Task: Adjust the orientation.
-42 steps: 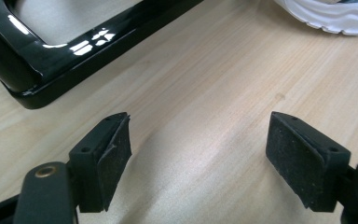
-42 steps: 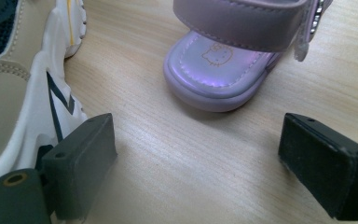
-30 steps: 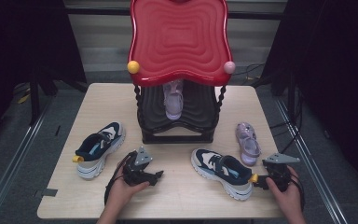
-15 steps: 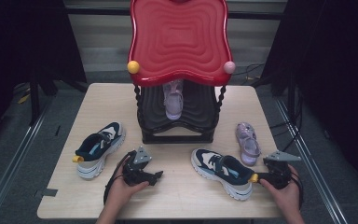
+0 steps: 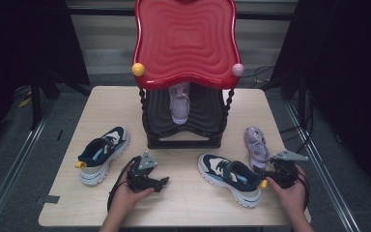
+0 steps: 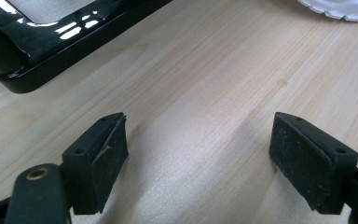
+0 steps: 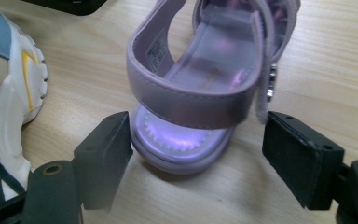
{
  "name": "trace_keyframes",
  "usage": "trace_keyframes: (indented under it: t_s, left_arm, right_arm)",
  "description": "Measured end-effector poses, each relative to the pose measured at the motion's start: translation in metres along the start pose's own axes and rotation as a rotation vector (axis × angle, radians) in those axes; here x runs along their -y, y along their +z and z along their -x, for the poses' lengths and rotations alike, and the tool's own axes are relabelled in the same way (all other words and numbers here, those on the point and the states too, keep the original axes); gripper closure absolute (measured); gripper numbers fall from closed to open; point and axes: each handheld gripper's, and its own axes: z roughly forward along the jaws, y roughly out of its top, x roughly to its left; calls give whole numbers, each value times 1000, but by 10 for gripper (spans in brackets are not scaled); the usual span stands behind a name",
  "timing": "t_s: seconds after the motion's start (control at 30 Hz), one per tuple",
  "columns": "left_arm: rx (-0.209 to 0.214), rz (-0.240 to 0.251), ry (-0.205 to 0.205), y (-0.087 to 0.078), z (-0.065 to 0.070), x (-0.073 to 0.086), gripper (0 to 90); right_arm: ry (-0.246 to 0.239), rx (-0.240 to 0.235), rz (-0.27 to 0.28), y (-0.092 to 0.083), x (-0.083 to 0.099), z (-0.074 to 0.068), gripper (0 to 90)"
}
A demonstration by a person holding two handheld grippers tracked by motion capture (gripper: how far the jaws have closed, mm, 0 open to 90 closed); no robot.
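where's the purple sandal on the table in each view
High view: purple sandal lies at the table's right side, just beyond the right claw.
Right gripper view: its heel sits centre frame, between the open jaws without touching them.
Left gripper view: not in it.
Shared landmark: the blue and white sneaker beside the sandal.

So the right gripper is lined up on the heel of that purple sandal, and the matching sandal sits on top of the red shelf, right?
Not quite. The right gripper is at the heel of the purple sandal, its jaws just closing around it, pads not yet touching. But the matching sandal sits on the black lower tier, under the red shelf, as the high view shows.
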Motion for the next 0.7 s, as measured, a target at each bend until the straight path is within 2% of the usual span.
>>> trace_keyframes:
  t_s: [0.17, 0.3, 0.4, 0.47, 0.53, 0.7]
  left_arm:
    - [0, 0, 0, 0, 0, 0, 186]
    - [1, 2, 1, 0, 0, 0, 185]
    - [1, 3, -2, 0, 0, 0, 182]
    - [1, 2, -2, 0, 0, 0, 182]
    - [0, 2, 0, 0, 0, 0, 180]
    - [0, 2, -1, 0, 0, 0, 178]
  right_arm:
    - [7, 12, -1, 4, -2, -4, 251]
    - [31, -7, -7, 4, 0, -3, 303]
    - [10, 9, -4, 2, 1, -1, 317]
    - [21, 6, -4, 0, 3, 1, 333]
    - [12, -2, 3, -2, 5, 4, 364]
    - [13, 9, 2, -7, 9, 11, 386]
